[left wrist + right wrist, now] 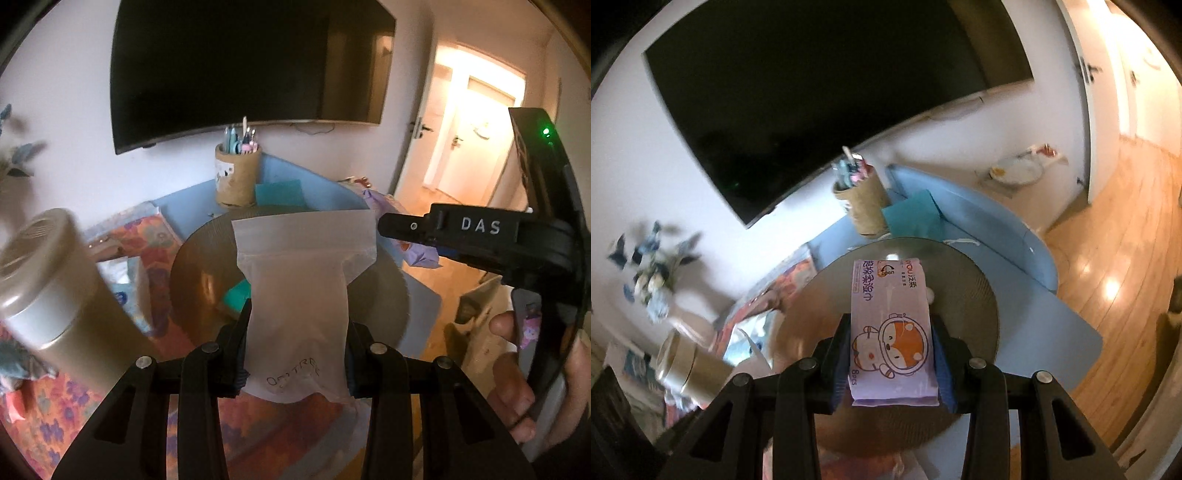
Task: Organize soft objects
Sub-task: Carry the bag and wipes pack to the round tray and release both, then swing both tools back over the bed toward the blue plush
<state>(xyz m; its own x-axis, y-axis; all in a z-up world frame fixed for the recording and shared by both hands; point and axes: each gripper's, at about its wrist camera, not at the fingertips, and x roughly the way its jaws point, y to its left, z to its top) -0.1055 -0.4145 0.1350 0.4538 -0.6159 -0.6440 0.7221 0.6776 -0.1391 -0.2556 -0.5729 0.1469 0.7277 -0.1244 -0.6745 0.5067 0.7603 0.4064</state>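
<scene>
White pouch [299, 295] clamped in left gripper [297, 339]; right gripper [892, 343] clamps purple wipes pack [892, 325].

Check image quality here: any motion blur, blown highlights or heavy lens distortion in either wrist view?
Left wrist view: the beige canister at left is smeared by motion blur, the lit hallway doorway is blown out, and the held white pouch stays sharp. Right wrist view: the blue flowers are blurred, glare spots sit on the wood floor, and fisheye bends the dark TV; the purple wipes pack is crisp.
</scene>
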